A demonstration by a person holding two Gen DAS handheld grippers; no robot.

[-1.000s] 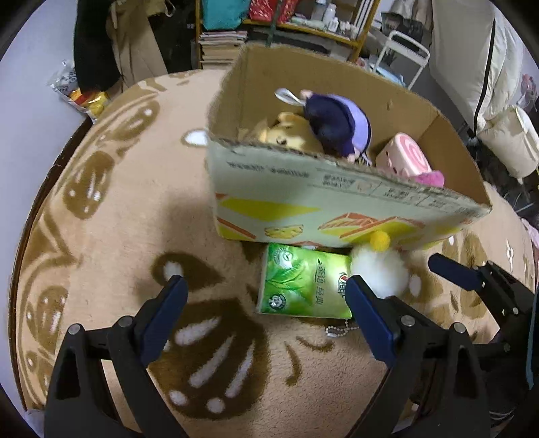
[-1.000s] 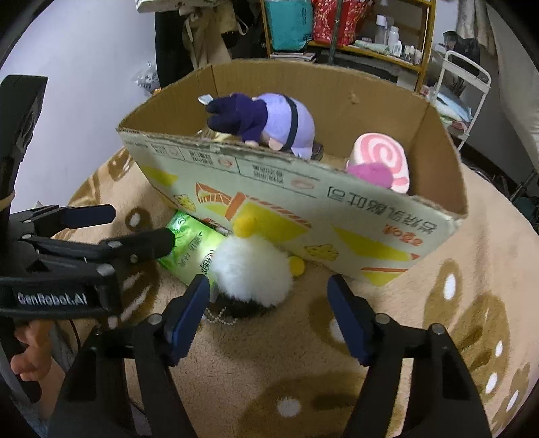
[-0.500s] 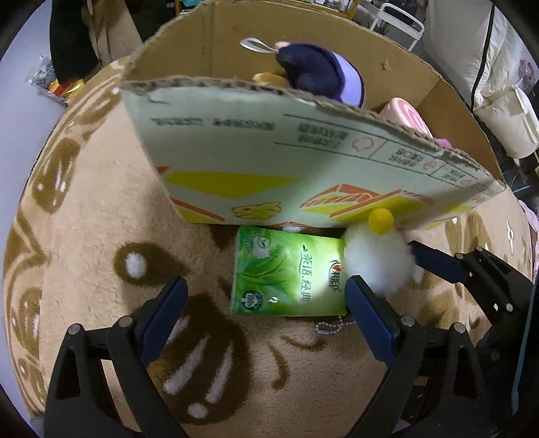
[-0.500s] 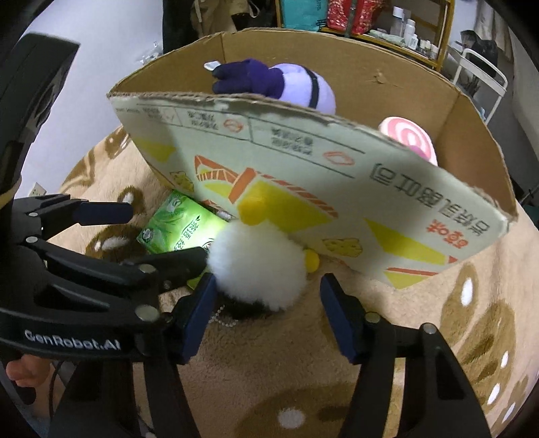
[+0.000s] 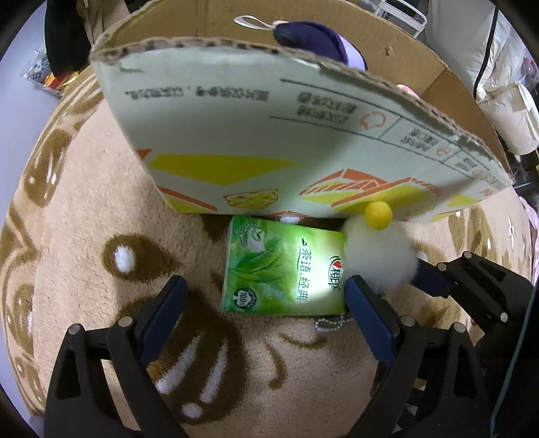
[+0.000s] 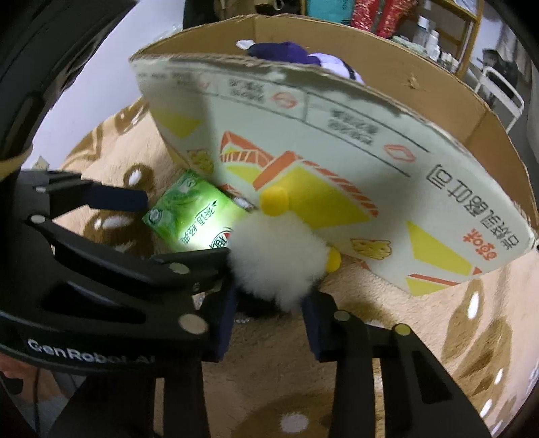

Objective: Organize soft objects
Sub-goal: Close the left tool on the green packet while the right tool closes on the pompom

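A green tissue pack lies on the rug against the cardboard box; it also shows in the right wrist view. My left gripper is open, its fingers on either side of the pack's near end. A white fluffy plush with yellow knobs lies beside the pack. My right gripper has narrowed around the plush, its pads at the plush's sides. A purple plush sits inside the box.
The beige patterned rug covers the round surface. The box wall stands close in front of both grippers. Shelves with items and a white padded object stand behind.
Both grippers moved forward and down toward the box. The right gripper's jaws narrowed around the white plush. The left gripper now straddles the tissue pack.
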